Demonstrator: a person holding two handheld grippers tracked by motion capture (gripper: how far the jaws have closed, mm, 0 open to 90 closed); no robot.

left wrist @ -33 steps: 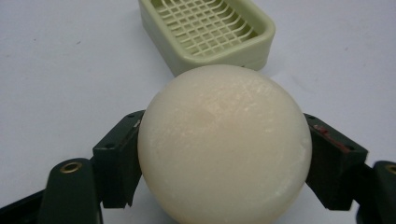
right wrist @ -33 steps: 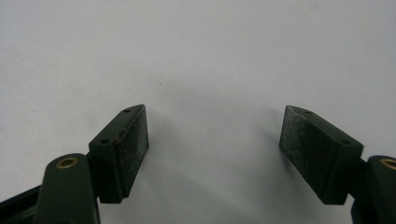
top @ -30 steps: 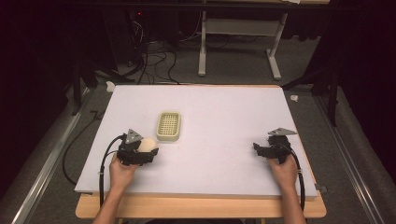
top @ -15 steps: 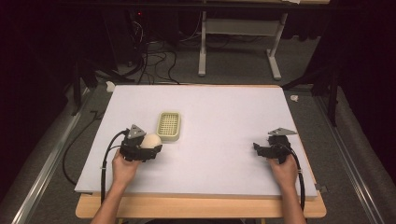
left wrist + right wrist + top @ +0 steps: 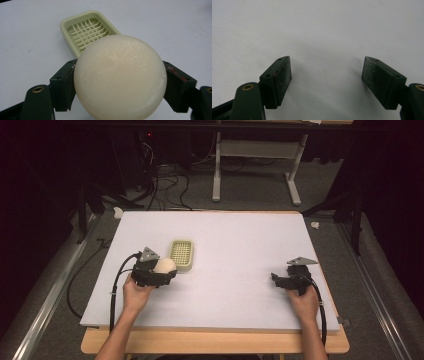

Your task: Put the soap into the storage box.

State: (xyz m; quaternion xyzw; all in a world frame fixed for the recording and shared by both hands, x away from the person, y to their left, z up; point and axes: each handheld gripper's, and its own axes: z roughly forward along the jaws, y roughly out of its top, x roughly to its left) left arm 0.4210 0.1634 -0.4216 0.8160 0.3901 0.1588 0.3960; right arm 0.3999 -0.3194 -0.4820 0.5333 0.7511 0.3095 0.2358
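A round cream-white soap bar point(image 5: 120, 77) sits clamped between the two black jaws of my left gripper point(image 5: 165, 270), which is shut on it. In the high view the soap point(image 5: 164, 265) hovers just left of and in front of a pale green soap dish point(image 5: 181, 255) with a grid insert. The left gripper view has the dish point(image 5: 87, 30) just beyond the soap, partly hidden behind it. My right gripper point(image 5: 277, 279) rests near the table's right side, open, with only bare white surface between its fingers point(image 5: 279, 77).
The white tabletop point(image 5: 235, 245) stretches wide between the two hands. Its wooden front edge point(image 5: 215, 342) lies near the forearms. Beyond the far edge are cables point(image 5: 160, 180) and a desk frame point(image 5: 255, 165) on a dark floor.
The left gripper with the soap has edged slightly right and forward toward the green dish. The right gripper has stayed in place.
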